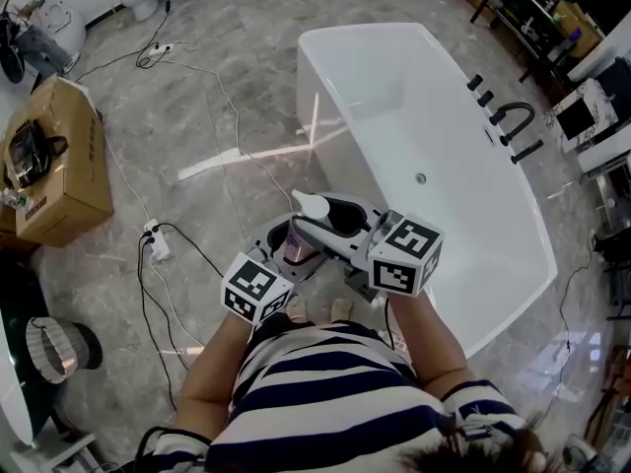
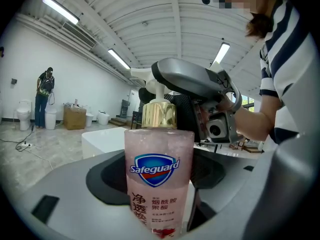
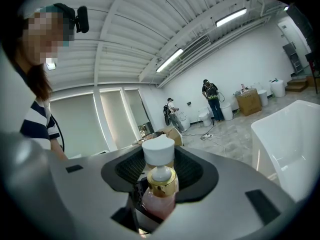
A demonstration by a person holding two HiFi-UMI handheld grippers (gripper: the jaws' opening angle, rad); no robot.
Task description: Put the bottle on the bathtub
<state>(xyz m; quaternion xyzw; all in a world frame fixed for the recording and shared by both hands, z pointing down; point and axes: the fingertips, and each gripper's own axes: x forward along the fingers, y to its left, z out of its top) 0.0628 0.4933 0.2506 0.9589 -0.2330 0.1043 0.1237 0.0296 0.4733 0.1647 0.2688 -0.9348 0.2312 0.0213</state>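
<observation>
Bottle [image 1: 296, 246] first: in the head view it hangs in the air in front of the person [image 1: 325, 402], just off the near end of the bathtub [image 1: 434, 97]. The left gripper [image 1: 283, 259] and right gripper [image 1: 330, 227] meet on it.

Left gripper view: it is a clear plastic pump bottle, nearly full of pink soap. I'd judge it stiff, smooth-sided and fairly weighty (the pump head [image 2: 158, 90] is no place to grab), and the labelled body is the spot to take. It stands upright between these jaws, which are spread wide. A pale sliver shows beside one dark pad [image 2: 202, 204], so they seem not to press.

Right gripper view: the jaws are narrower, closed about the shoulder under the gold collar [image 3: 162, 181], and appear to carry it.
</observation>
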